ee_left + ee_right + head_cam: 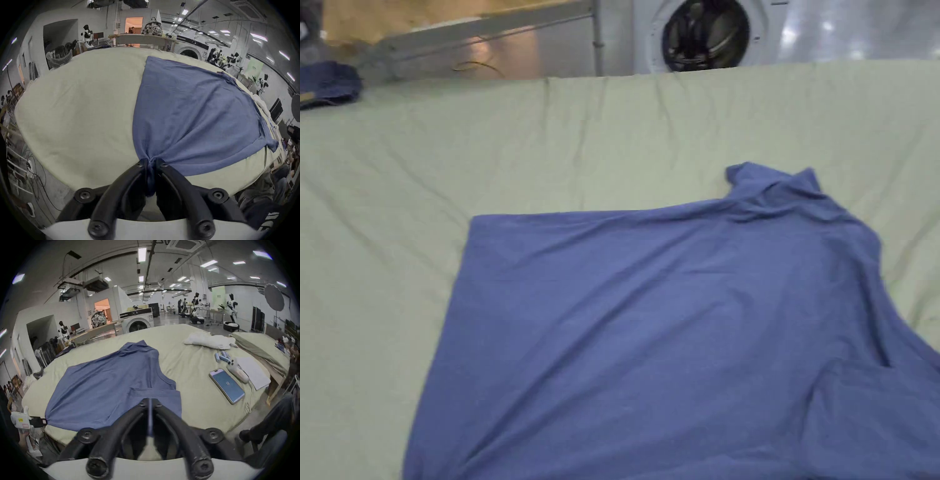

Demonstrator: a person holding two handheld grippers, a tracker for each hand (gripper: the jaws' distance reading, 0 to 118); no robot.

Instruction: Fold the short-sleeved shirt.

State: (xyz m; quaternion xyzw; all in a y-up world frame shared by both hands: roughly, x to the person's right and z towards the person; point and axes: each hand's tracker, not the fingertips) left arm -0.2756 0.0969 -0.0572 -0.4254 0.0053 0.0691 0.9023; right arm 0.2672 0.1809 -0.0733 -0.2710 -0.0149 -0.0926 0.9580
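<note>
Both claws [151, 162] [150, 400] pinch shirt [650, 325], collar pointing right.

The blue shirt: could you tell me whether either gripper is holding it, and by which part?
Both are. The left gripper is shut on a bunched corner of the blue shirt; the right gripper pinches a thin fold at its near edge.

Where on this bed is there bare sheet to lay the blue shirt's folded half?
Bare pale green sheet lies wide left of the blue short-sleeved shirt, and between its far edge and the bed's far side. Right is crowded: smartphone, white controller, blue cylinders, white cloth. The left gripper and right gripper both clamp the shirt.
</note>
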